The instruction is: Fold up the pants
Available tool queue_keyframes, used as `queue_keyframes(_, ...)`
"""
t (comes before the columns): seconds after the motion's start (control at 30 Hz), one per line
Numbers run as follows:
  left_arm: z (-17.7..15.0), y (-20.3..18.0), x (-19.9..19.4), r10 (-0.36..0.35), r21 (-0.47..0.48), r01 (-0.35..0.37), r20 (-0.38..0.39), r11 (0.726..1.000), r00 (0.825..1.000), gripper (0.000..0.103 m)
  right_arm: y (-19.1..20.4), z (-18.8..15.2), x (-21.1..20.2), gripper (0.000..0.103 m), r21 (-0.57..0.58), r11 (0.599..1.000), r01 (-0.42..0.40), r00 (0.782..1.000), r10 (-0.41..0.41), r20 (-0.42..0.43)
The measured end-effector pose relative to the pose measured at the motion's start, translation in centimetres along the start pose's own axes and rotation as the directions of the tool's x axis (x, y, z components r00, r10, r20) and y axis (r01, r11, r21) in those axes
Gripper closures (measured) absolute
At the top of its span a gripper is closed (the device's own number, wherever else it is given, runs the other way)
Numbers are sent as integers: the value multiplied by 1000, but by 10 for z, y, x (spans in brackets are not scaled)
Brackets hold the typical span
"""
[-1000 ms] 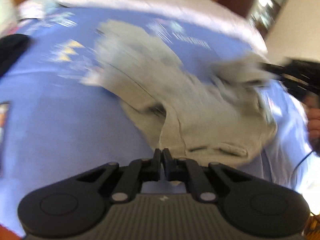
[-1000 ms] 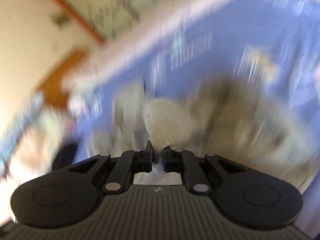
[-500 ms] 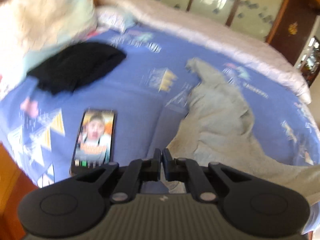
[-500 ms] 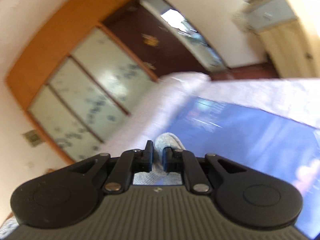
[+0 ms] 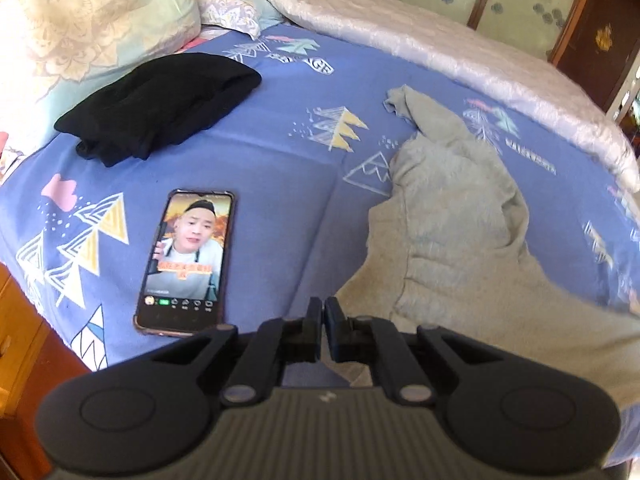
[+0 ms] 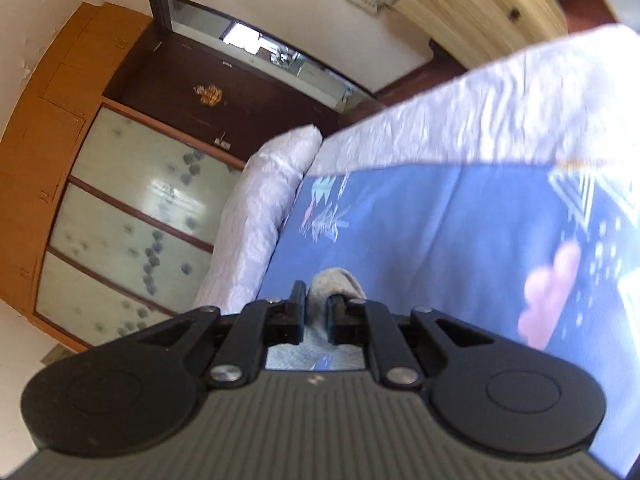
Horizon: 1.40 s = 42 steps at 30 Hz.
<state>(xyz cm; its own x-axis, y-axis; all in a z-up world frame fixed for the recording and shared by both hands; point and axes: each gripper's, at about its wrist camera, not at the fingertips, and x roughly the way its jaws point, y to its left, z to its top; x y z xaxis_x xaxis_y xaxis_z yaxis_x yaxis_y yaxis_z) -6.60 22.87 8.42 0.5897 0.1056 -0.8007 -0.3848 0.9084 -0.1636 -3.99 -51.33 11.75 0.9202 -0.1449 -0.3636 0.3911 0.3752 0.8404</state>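
Grey pants [image 5: 452, 216] lie stretched out on the blue patterned bedsheet [image 5: 280, 168], one leg reaching toward the far side of the bed. My left gripper [image 5: 323, 312] is shut on the near edge of the pants, at the bed's front. My right gripper [image 6: 316, 304] is shut on a bunch of the grey pants fabric [image 6: 336, 284], held above the sheet [image 6: 440, 232] and pointing toward the wardrobe.
A phone [image 5: 186, 260] with a lit screen lies on the sheet left of my left gripper. A black folded garment [image 5: 160, 104] and pillows [image 5: 92, 20] are at the far left. A white quilt [image 5: 440, 44] runs along the far edge of the bed.
Both grippers have pulled the pants out from a bunched heap into a spread, stretched shape. The left view swung left, bringing the phone and black garment into view. The right gripper tilted up toward the wardrobe.
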Motion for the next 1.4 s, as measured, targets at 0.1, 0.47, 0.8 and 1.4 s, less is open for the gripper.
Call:
queue_keyframes(0.1, -10, -9, 16, 21, 18, -20, -61, 1000, 998, 99, -29, 12, 26, 29, 38, 996, 77, 996, -75, -54)
queue_keyframes(0.47, 12, -20, -10, 118, 70, -120, 29, 990, 993, 97, -129, 25, -14, 43, 171, 944, 283, 956, -291, 25)
queue_keyframes(0.8, -6, -265, 51, -169, 752, 5, 142, 659, 975, 67, -68, 17, 57, 43, -319, 868, 380, 910, -412, -39)
queue_keyframes(1.4, -66, -341, 108, -261, 905, 141, -35, 401, 965, 100, -68, 23, -3, 87, -175, 883, 436, 900, -425, 97)
